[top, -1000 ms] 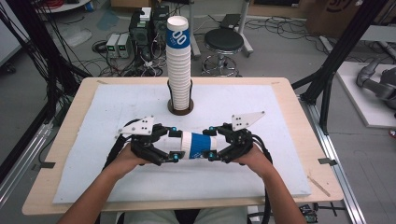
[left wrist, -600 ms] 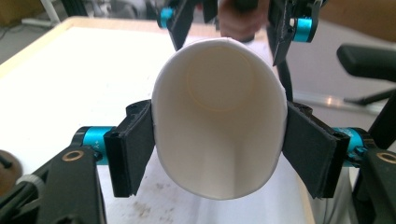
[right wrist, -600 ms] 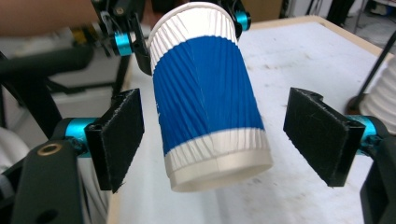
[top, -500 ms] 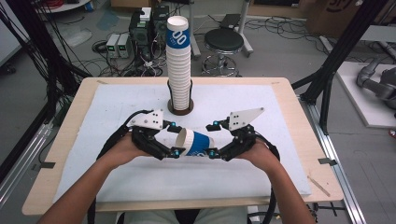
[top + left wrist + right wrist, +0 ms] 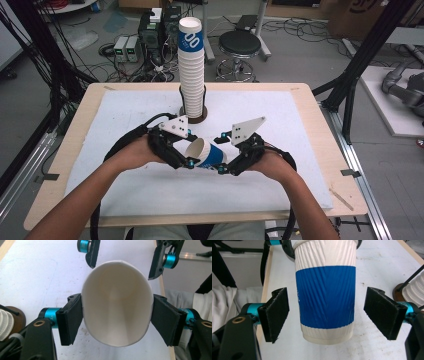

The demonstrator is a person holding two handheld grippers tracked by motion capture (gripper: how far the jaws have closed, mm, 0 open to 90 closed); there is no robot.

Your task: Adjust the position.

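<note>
Left gripper view: left claw [image 5: 117, 322] squeezes white-and-blue ribbed cup [image 5: 117, 312] seemingly oval.

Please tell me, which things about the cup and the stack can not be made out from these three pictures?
- Cup rim: cut off by the top edge in the right gripper view.
- Cup base: behind the right claw in the high view.
- Cup print: only the blue band faces the right gripper view.
- Stack count: ridges too small and blurred in the high view.
- Stack's holder: cut off by the left edge in the left gripper view.

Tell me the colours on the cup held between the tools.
White ribbed paper cup with a broad blue band; plain white inside. Clearest in the right gripper view.
</note>
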